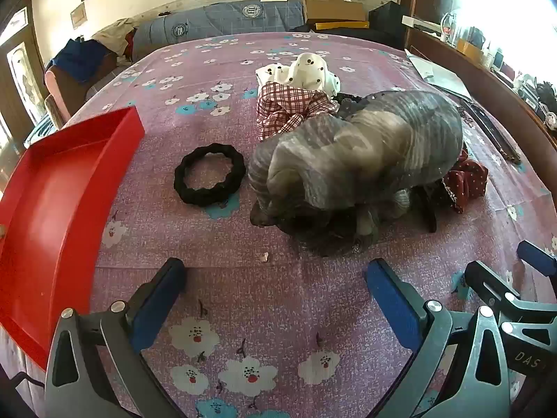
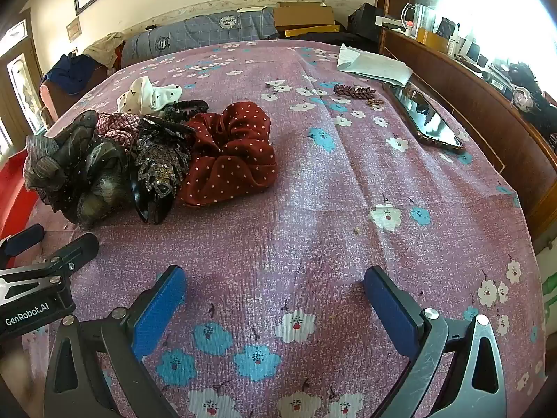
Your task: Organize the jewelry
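A heap of hair accessories is lying mid-surface on the flowered cloth (image 2: 313, 209): a grey gauzy scrunchie (image 1: 358, 160) nearest the left tool, a plaid one (image 1: 289, 111) and a white dotted one (image 1: 306, 69) behind it, a red dotted scrunchie (image 2: 229, 153) and a dark sequinned clip (image 2: 160, 163) on the right tool's side. A black braided hair ring (image 1: 210, 174) is lying apart, between the heap and the red tray (image 1: 59, 188), which is sitting at the left edge and appears empty. A leaf-shaped clip (image 2: 353, 91) is resting well apart near a mirror (image 2: 424, 118).

Judged from this layout, sorting is only beginning. The lone ring is the cleanest first pick: approaching from above, pinching one side of the loop, avoiding the cloth beneath. Heap items are overlapping, so lifting the topmost piece first should be preventing tangles.

The left tool (image 1: 275, 289) and the right tool (image 2: 275, 292) are both hanging over bare cloth, angled steeply downward, fingers spread wide apart, gripping nothing.
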